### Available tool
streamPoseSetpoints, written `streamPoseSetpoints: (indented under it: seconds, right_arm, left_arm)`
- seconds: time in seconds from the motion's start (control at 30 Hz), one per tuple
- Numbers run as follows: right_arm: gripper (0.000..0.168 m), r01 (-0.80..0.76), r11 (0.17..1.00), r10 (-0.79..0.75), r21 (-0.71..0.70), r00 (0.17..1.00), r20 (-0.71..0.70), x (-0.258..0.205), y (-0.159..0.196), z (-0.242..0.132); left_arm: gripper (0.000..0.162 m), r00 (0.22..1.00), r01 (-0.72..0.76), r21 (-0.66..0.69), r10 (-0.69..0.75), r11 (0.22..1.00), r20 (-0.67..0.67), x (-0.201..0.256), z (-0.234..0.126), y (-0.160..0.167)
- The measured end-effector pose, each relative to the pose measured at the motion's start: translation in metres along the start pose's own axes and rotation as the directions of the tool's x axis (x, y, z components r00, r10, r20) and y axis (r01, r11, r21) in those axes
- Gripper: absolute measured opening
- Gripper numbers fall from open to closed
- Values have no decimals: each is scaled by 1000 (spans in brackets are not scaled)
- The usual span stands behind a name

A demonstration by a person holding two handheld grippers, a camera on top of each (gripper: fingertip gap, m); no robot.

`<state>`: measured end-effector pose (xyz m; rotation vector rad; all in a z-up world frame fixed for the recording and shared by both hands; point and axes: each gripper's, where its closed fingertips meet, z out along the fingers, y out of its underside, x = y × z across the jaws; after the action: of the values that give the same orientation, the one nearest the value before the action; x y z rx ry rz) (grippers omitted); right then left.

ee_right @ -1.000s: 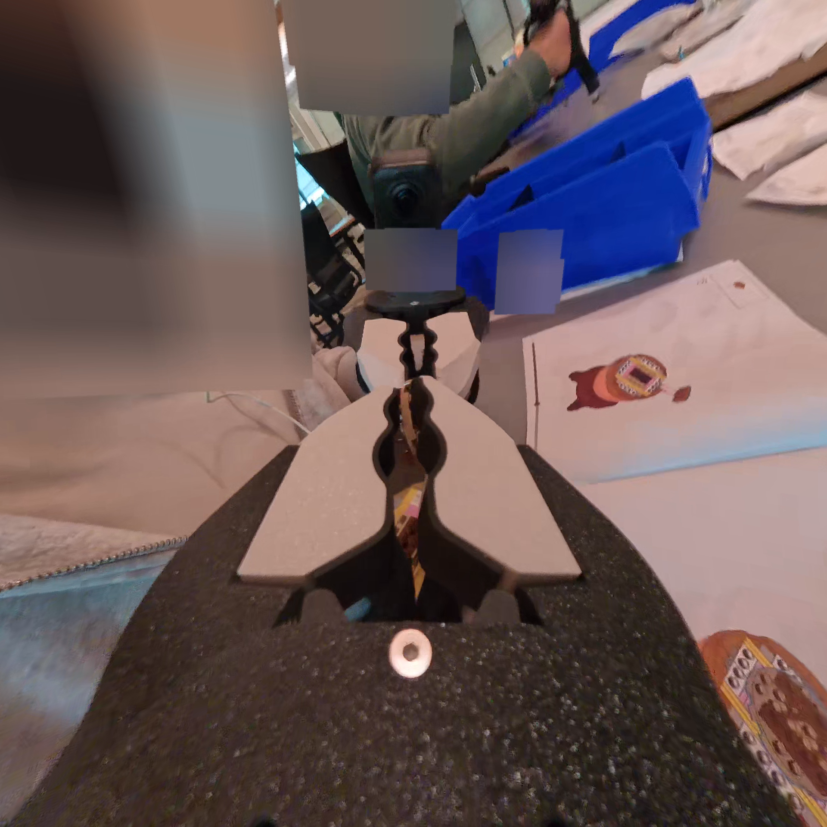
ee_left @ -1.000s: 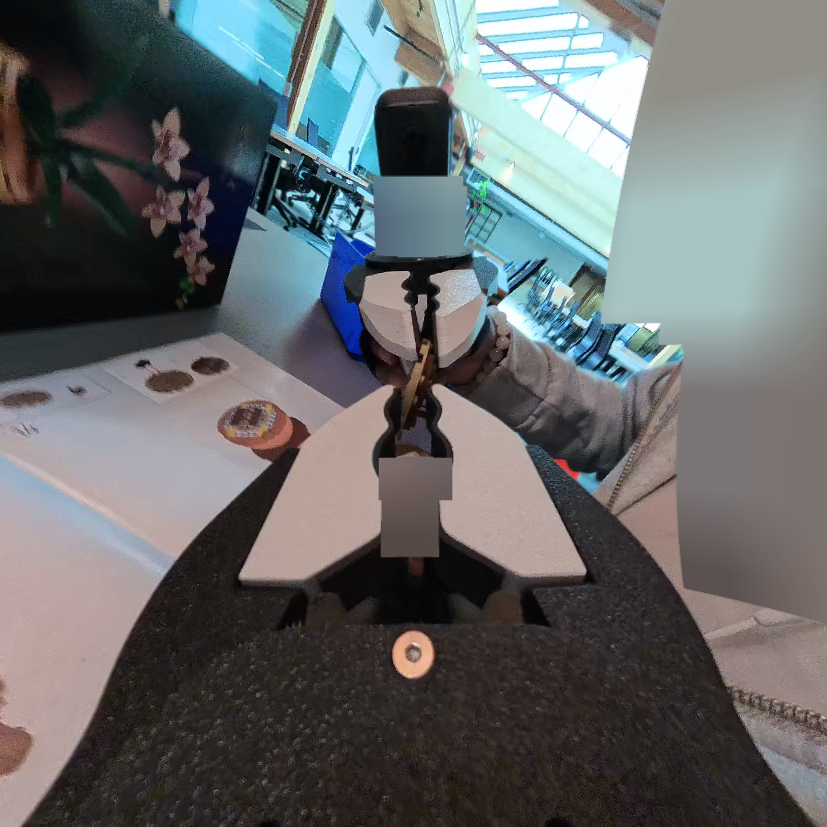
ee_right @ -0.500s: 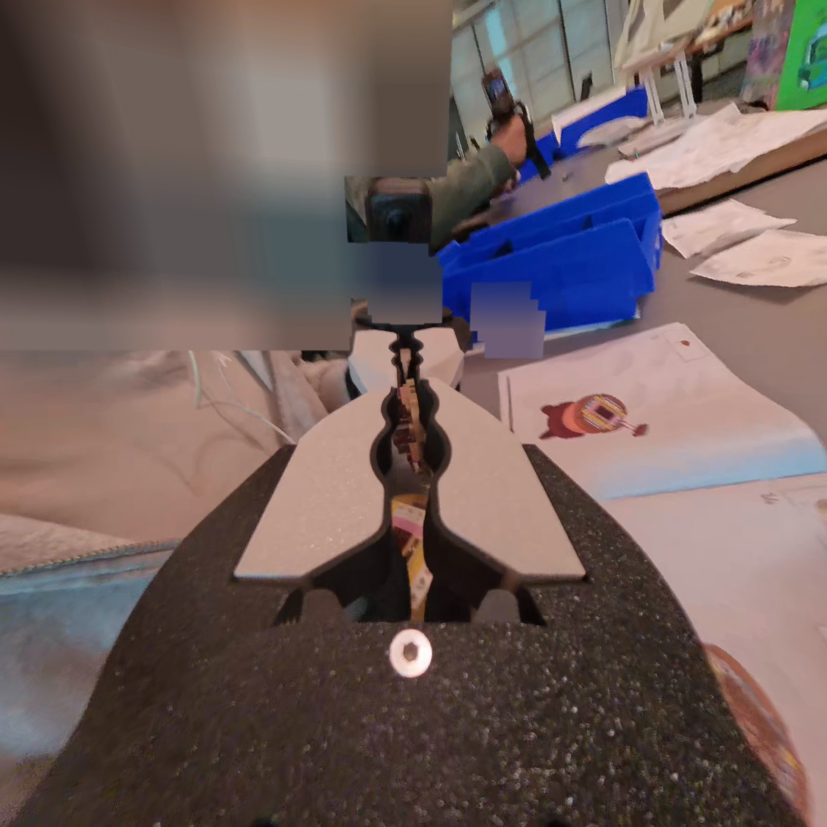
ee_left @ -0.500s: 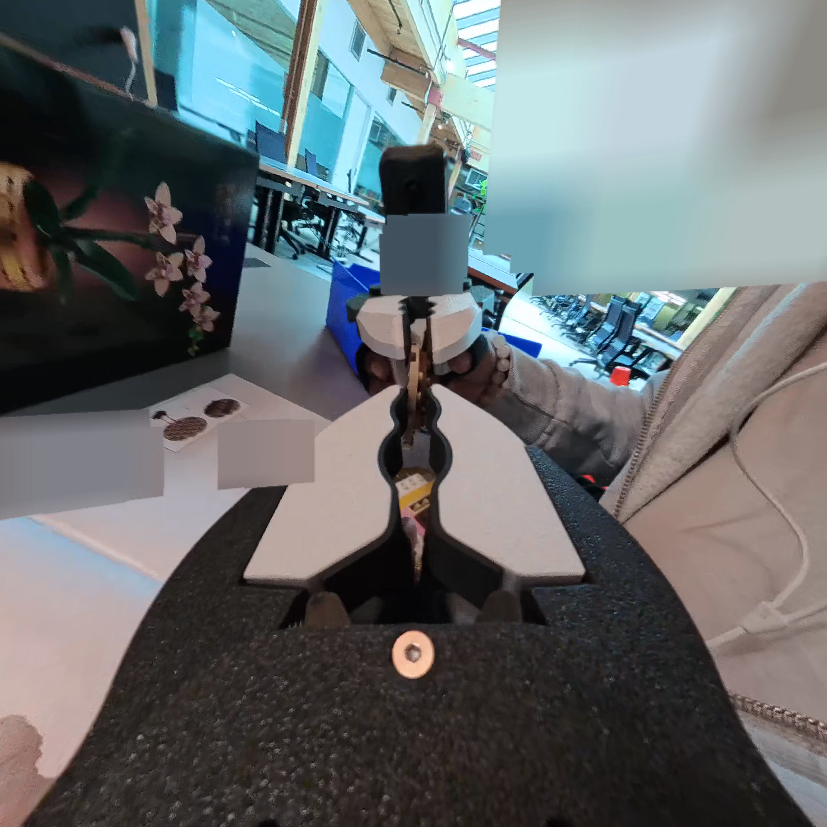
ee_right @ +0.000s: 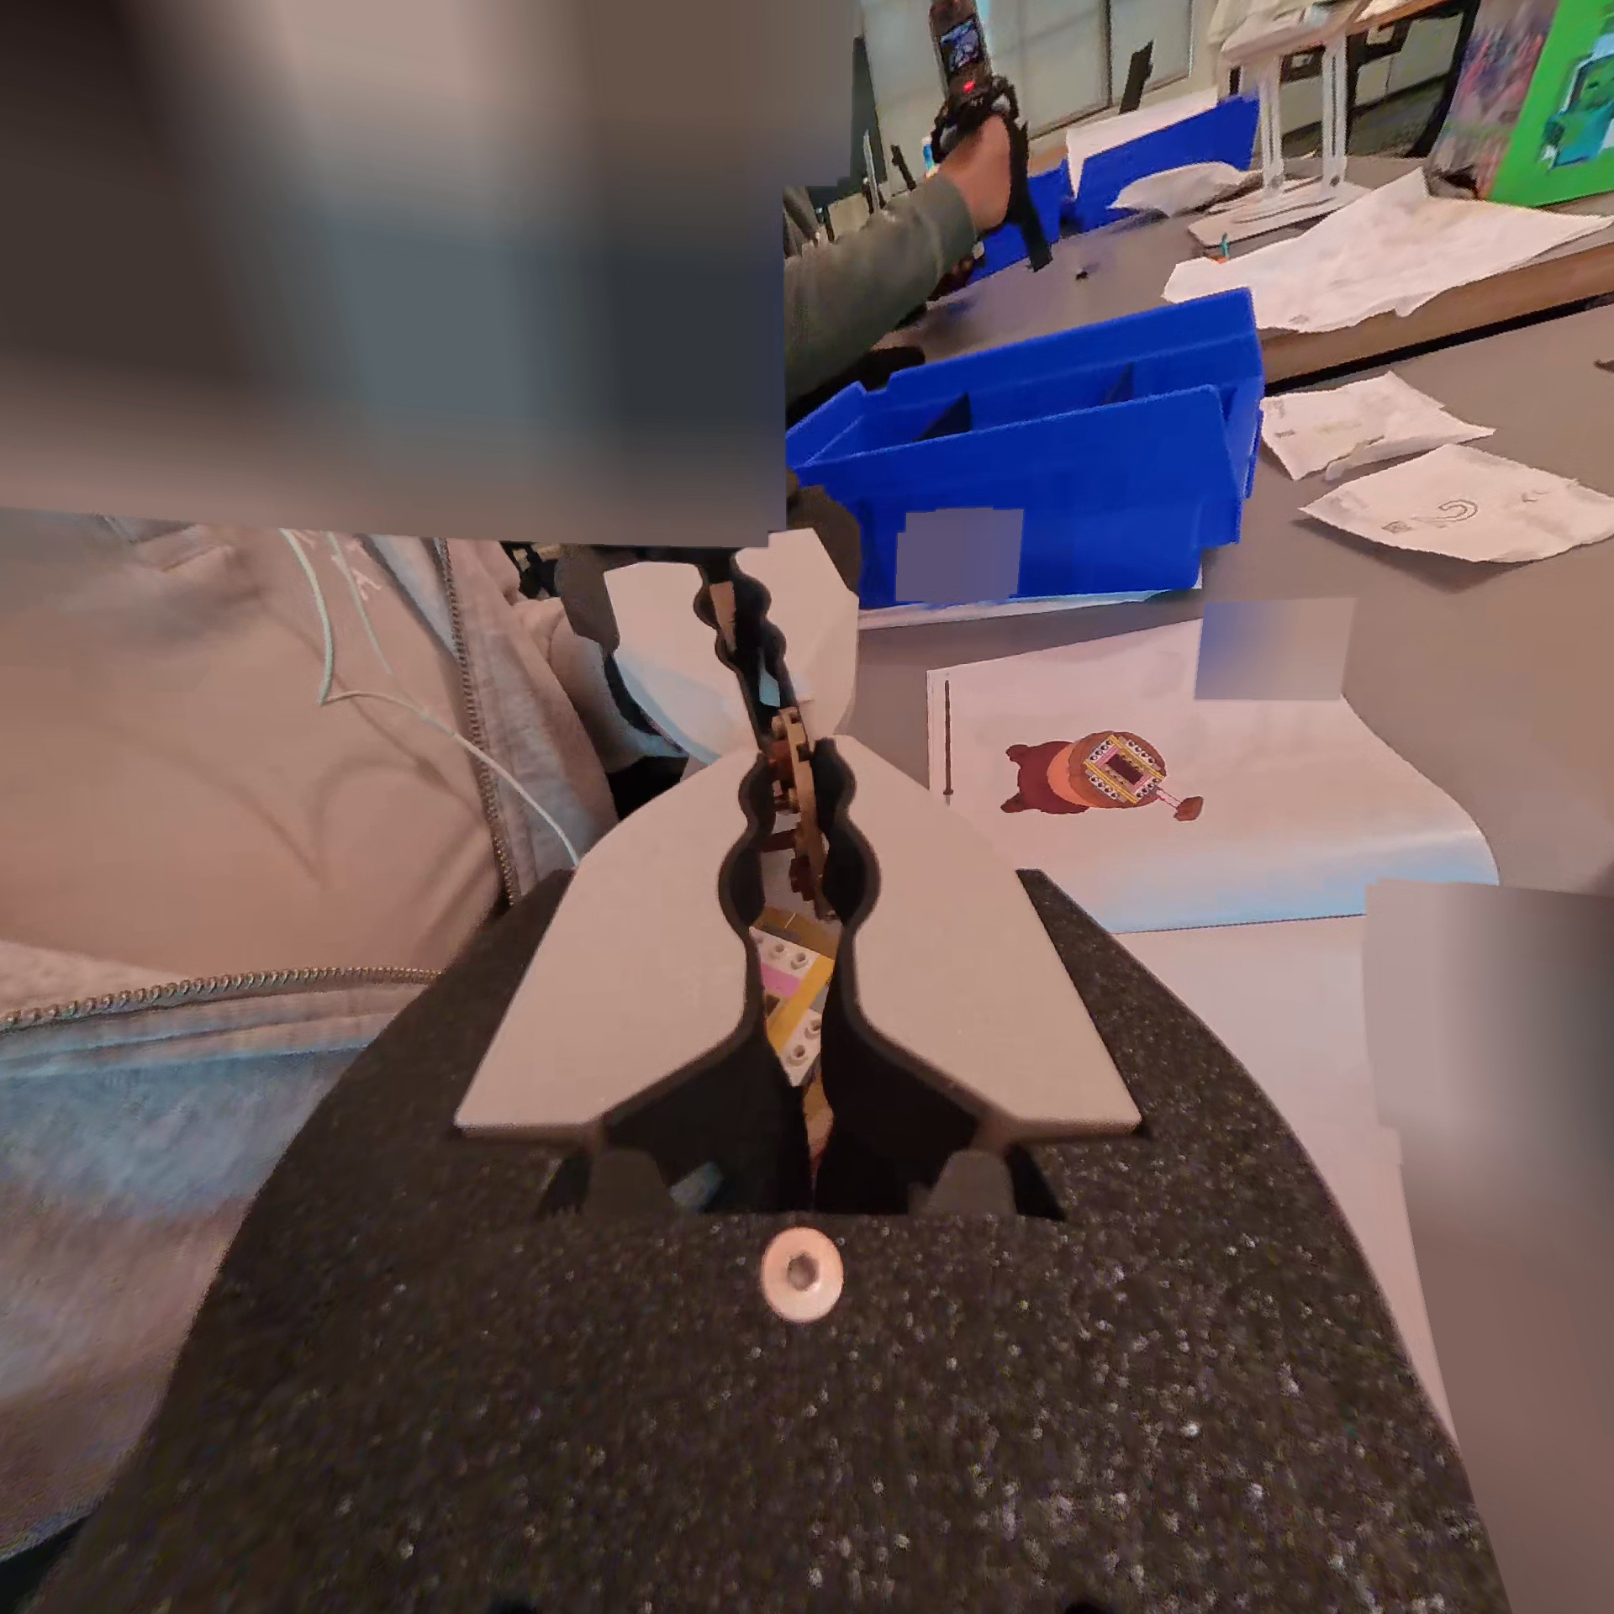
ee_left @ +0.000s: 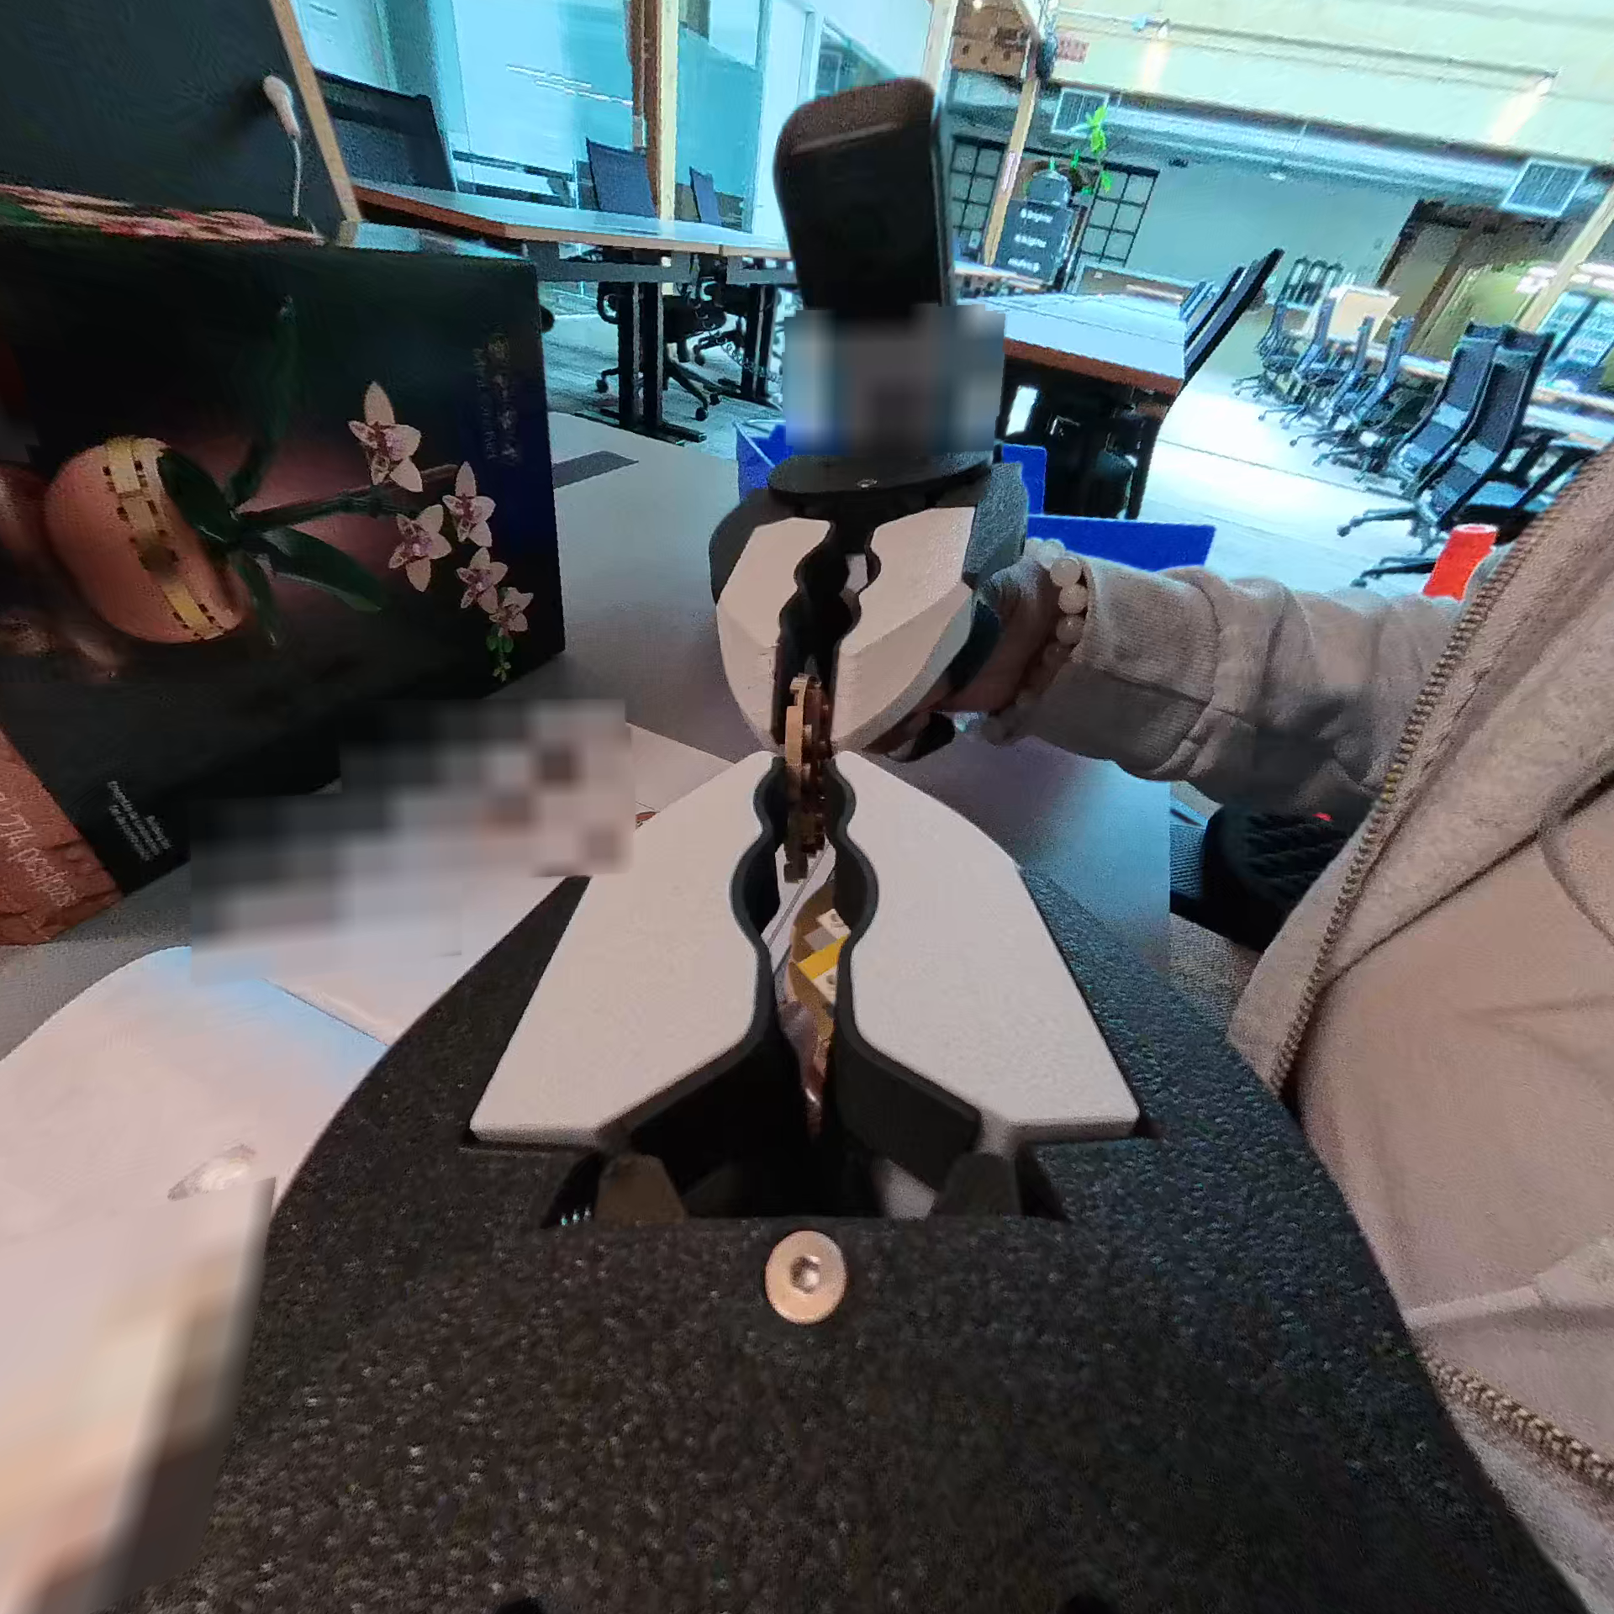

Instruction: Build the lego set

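A thin brown and tan round lego piece [ee_left: 803,769] is held edge-on in the air between both grippers, which meet tip to tip. My left gripper [ee_left: 802,773] is shut on its near edge. My right gripper [ee_left: 808,690] faces it and is shut on the far edge. In the right wrist view, the right gripper [ee_right: 790,755] clamps the same piece [ee_right: 796,790], and the left gripper [ee_right: 769,699] leans in from the upper left. Below the jaws a yellow, pink and grey lego assembly [ee_right: 790,987] shows through the gap; it also shows in the left wrist view [ee_left: 817,952].
A dark lego box [ee_left: 262,524] with an orchid picture stands at the left. Instruction sheets [ee_right: 1179,786] lie on the grey table [ee_right: 1485,699]. A blue bin [ee_right: 1048,454] stands behind them, with loose papers [ee_right: 1397,244] beyond. Another person's arm [ee_right: 873,253] holds a gripper at the back. My two grippers' fingertips are within a few centimetres of each other.
Both grippers stay shut tip to tip on the brown piece. The pair has turned and dropped, so the box and the table now fill more of each view.
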<state>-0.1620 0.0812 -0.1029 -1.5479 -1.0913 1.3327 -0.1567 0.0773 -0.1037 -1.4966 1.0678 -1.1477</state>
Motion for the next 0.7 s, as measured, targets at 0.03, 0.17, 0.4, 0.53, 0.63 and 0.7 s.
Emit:
streamPoseSetpoints:
  seconds: [0.03, 0.17, 0.4, 0.53, 0.63, 0.7]
  right_arm:
    - [9, -8, 1000, 8, 7, 1000, -2, 0, 0, 0]
    - [9, -68, 998, 68, 17, 998, -2, 1, 4, 1]
    - [8, -327, 942, 322, 70, 944, 71, 5, -7, 9]
    - [8, -361, 930, 352, 75, 930, 104, 6, -13, 9]
    - [7, -354, 935, 351, 33, 934, 71, 9, -6, 9]
    - [7, -362, 932, 362, 5, 932, 25, 13, -1, 10]
  left_arm:
    - [7, 1000, 17, 9, -17, 1000, -3, 0, 0, 0]
    - [7, 999, 38, 15, -38, 999, -8, -1, 0, 3]
    - [7, 913, 370, 80, -346, 926, -215, -8, -6, -5]
    - [7, 837, 506, 97, -462, 857, -292, -9, -8, -6]
    - [7, 831, 516, 85, -474, 852, -290, -9, -7, -2]
    - [7, 837, 514, 69, -482, 855, -260, -13, -6, 4]
